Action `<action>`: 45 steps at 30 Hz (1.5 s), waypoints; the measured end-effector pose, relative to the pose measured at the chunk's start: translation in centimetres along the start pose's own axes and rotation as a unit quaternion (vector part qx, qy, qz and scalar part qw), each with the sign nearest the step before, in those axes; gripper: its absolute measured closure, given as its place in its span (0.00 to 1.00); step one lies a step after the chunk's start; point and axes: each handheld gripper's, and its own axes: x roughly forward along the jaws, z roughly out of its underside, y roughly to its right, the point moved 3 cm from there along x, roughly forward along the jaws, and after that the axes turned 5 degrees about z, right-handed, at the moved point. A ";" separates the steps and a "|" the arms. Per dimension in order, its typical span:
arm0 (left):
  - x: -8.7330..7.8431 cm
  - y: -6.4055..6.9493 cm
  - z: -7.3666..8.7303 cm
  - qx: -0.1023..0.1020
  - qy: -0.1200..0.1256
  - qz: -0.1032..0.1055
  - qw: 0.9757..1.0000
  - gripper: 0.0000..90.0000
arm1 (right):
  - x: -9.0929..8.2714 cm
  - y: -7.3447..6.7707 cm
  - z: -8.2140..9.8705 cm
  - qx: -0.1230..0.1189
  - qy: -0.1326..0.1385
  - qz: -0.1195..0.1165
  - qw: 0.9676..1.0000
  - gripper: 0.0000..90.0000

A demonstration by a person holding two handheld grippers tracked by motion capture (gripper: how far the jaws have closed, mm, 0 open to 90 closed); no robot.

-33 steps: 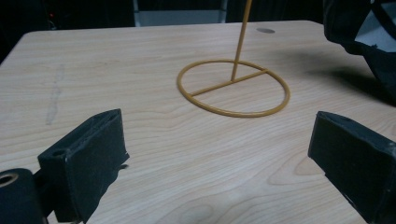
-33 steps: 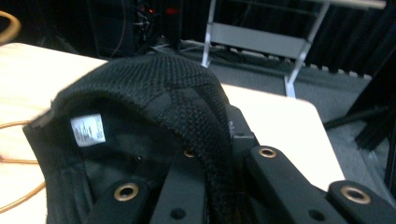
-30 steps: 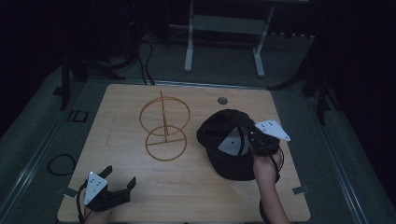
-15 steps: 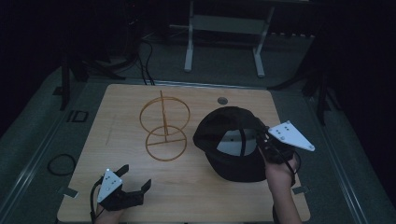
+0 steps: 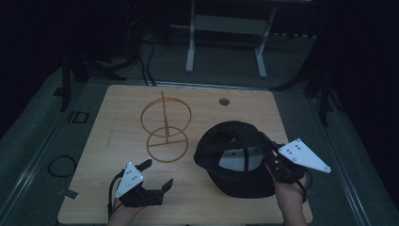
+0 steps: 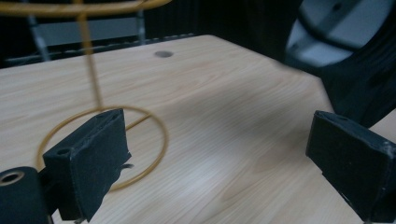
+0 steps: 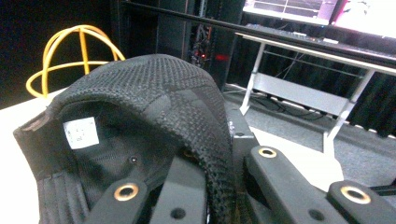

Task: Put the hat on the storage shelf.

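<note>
Right now the black cap (image 5: 237,162) sits at the near right of the wooden table (image 5: 117,113), turned so its inside shows, with a pale panel visible through the opening at the back. Its mesh edge is pinched between the jaws of the right gripper (image 5: 277,165), which are pressed tight on the fabric; in the right gripper view the knitted rim (image 7: 201,126) runs straight down between the two black jaws. From above, part of the cap seems raised off the wood on the gripper's side, though how much of it rests on the table I cannot tell. A small white label (image 7: 81,132) is sewn inside the crown; its print is too blurred to read.

Meanwhile the left gripper (image 5: 155,176) hovers over the near left of the table with its jaws spread wide and nothing between them. In the left gripper view the two black pads (image 6: 93,154) stand well apart, bare wood showing in the gap.

Beyond it, toward the middle of the table, stands a yellow wire stand (image 5: 165,125): a ring base flat on the wood, a thin upright post and a round hoop on top. It is near the cap but not touching it. A small round hole (image 5: 224,101) shows in the tabletop near the far edge.
</note>
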 end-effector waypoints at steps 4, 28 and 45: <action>1.0 1.1 -1.2 0.016 0.000 0.022 1.000 0.08 | -0.2 -0.5 0.5 0.001 -0.003 -0.010 1.000 0.98; 4.7 2.3 -5.5 0.050 -0.002 0.075 0.996 0.24 | -1.0 -3.5 -0.2 -0.013 0.019 -0.070 0.997 0.98; 4.7 2.7 -6.9 0.037 0.015 0.016 0.999 0.99 | -0.7 -4.2 0.7 -0.015 0.007 -0.078 0.997 0.98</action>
